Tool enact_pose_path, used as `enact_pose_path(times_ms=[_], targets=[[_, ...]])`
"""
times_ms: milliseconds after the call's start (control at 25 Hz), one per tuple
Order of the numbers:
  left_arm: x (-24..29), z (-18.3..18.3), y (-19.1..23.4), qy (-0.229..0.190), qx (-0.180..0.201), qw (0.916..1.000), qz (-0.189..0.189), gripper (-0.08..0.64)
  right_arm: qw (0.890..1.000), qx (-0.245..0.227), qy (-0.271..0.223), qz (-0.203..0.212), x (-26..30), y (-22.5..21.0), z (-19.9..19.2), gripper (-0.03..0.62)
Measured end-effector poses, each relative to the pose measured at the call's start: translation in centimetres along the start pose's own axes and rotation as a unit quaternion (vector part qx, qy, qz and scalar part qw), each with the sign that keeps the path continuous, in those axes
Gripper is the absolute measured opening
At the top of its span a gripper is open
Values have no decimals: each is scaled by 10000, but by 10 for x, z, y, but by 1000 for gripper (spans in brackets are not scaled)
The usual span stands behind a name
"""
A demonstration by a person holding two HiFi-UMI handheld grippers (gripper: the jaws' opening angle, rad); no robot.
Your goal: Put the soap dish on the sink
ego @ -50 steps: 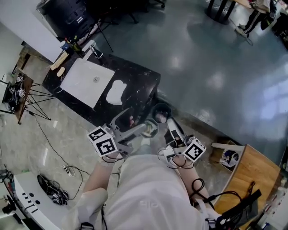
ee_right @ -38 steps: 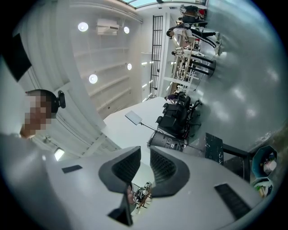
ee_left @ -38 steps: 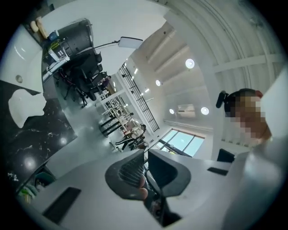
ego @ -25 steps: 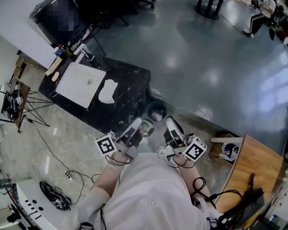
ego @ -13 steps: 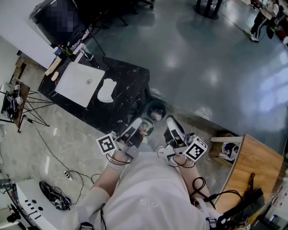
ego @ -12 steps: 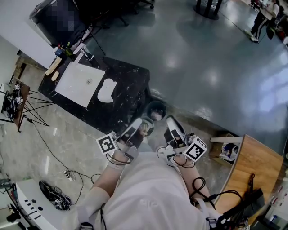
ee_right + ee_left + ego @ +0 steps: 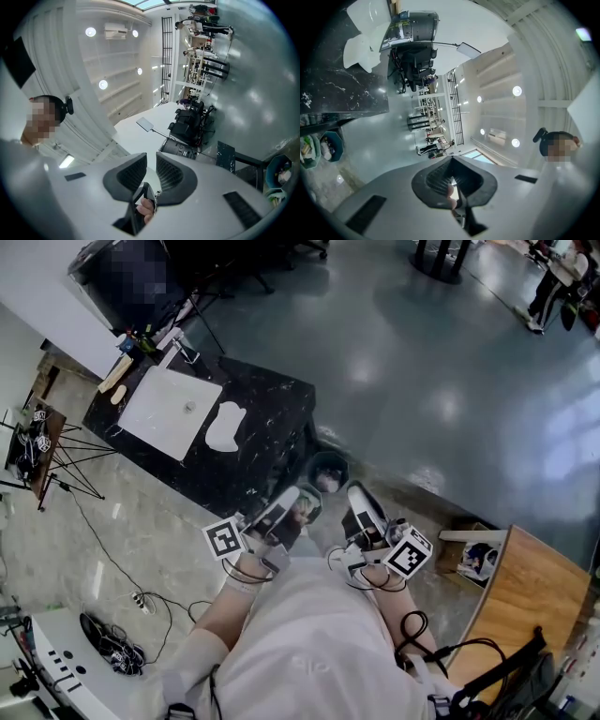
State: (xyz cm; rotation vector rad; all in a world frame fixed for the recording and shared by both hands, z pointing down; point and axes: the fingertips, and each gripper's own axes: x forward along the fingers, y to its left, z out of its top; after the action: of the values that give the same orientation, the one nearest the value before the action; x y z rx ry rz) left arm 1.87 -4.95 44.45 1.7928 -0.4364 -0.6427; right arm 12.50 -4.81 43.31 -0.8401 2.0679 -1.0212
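Soap dish point(image 7: 223, 427), as far as I could tell the white lobed piece, lay flat on the black tabletop point(image 7: 272, 418), just beside the sink point(image 7: 173, 412) on its right, not on it. It was well apart from both grippers.

Left gripper point(image 7: 302, 505) was closed, nothing in it. Right gripper point(image 7: 356, 491) had a narrow gap and was empty. I held both close to my body.

The tabletop's near corner faced me, with a wide open grey floor point(image 7: 441, 390) to its right. A round bin point(image 7: 328, 470) stood on the floor between my grippers and that corner. A tripod point(image 7: 56, 451) and cables point(image 7: 141, 596) crowded the left side, and a wooden table point(image 7: 525, 587) the right.

Only the head view showed the tripod and cables. The left gripper view caught dish, sink and tabletop edge at its upper left. The right gripper view got chairs point(image 7: 192, 122), ceiling lights and the bin.
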Motion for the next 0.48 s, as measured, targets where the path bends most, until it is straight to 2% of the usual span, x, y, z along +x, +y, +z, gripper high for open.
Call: enact_pose_path(times_ms=[280, 480], targets=[[0, -4, 1, -15, -75, 9999, -77, 7, 10000, 12, 2, -38, -3, -4, 1, 75], [2, -13, 1, 181, -68, 9998, -5, 6, 10000, 15, 38, -49, -4, -3, 0, 75]])
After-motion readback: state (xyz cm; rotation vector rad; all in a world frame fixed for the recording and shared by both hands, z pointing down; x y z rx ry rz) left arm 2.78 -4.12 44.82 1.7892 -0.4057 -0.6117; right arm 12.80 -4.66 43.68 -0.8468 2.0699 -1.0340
